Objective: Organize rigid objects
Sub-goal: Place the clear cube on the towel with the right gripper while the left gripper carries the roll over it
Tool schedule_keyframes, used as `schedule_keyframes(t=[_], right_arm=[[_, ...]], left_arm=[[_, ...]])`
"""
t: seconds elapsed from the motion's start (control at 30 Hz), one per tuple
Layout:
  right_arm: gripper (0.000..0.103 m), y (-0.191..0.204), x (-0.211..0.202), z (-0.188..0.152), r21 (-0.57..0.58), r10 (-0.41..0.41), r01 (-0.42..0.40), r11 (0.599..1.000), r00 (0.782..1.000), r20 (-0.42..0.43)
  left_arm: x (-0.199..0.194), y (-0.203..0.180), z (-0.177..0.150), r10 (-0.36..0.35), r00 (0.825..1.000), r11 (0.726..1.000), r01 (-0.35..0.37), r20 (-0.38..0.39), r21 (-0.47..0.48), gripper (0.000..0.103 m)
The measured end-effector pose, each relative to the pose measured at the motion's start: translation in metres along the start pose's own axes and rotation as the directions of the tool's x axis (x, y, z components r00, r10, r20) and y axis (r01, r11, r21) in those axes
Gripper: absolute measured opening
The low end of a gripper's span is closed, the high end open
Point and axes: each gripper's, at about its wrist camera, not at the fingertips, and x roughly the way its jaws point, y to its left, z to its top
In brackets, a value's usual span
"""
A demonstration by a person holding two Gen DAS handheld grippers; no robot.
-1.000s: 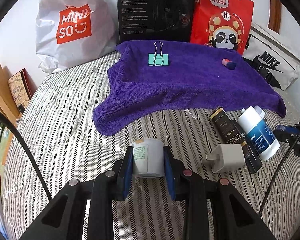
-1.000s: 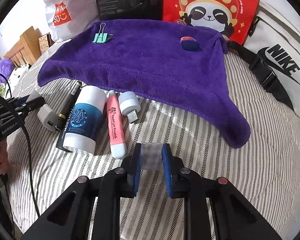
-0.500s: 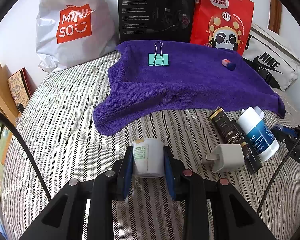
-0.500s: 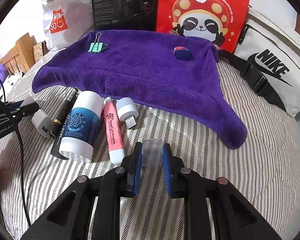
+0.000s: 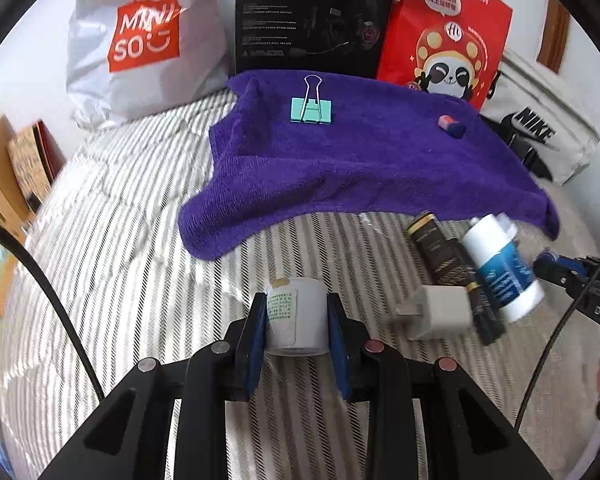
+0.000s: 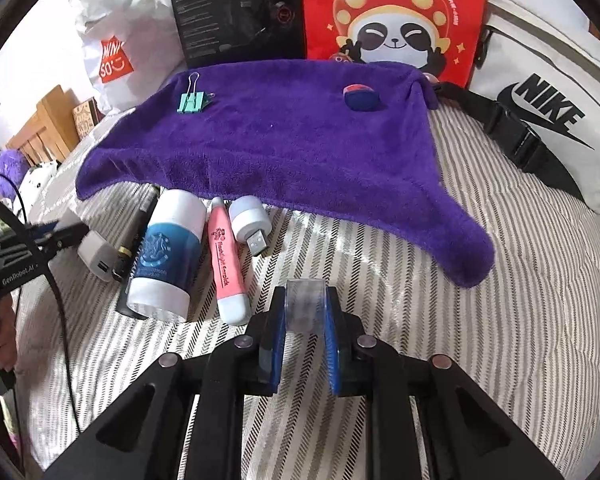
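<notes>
My left gripper [image 5: 297,322] is shut on a white tape roll [image 5: 298,320] with a green-printed label, above the striped bed. My right gripper [image 6: 305,312] is shut on a clear tape roll [image 6: 305,304]. A purple towel [image 5: 360,160] lies ahead with a teal binder clip [image 5: 311,109] and a pink-blue eraser [image 5: 451,126] on it; the towel [image 6: 284,148], clip [image 6: 193,100] and eraser [image 6: 362,97] also show in the right wrist view. In front of the towel lie a blue-white bottle [image 6: 166,256], a pink pen [image 6: 227,264], a white USB light [image 6: 249,222], a white charger [image 5: 440,312] and a black tube [image 5: 444,256].
Behind the towel stand a white Miniso bag [image 5: 140,44], a black box [image 5: 312,16] and a red panda bag [image 5: 444,40]. A white Nike bag [image 6: 548,120] with a black strap lies at the right. Wooden furniture [image 6: 48,124] stands past the bed's left edge.
Both grippers have moved closer to the towel, each still holding its tape roll. The left view has tilted slightly.
</notes>
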Motion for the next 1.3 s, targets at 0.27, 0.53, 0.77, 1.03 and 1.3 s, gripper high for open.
schedule_keyframes(t=[0.27,0.53,0.77,1.03,1.3], right_arm=[[0.017,-0.006,-0.029,0.012,0.008,0.017,-0.017,1.0,0.999,0.045],[0.017,-0.011,-0.047,0.017,0.007,0.008,-0.009,1.0,0.998,0.059],[0.017,-0.016,-0.059,0.026,0.012,0.008,-0.009,1.0,0.997,0.078],[0.017,-0.017,-0.062,0.042,0.0,0.002,-0.002,1.0,0.996,0.09],[0.017,-0.017,-0.06,0.068,-0.028,-0.006,0.009,1.0,0.994,0.109]], left_arm=[[-0.027,-0.003,0.001,-0.013,1.0,1.0,0.013,0.001,-0.001,0.027],[-0.046,-0.014,0.014,-0.017,0.999,1.0,0.016,0.036,0.022,0.027],[-0.054,-0.024,0.033,-0.013,0.999,0.999,0.01,0.049,0.051,0.027],[-0.062,-0.025,0.054,-0.025,0.996,0.999,0.021,0.087,0.043,0.027],[-0.058,-0.021,0.074,-0.033,0.995,0.999,0.03,0.098,0.037,0.027]])
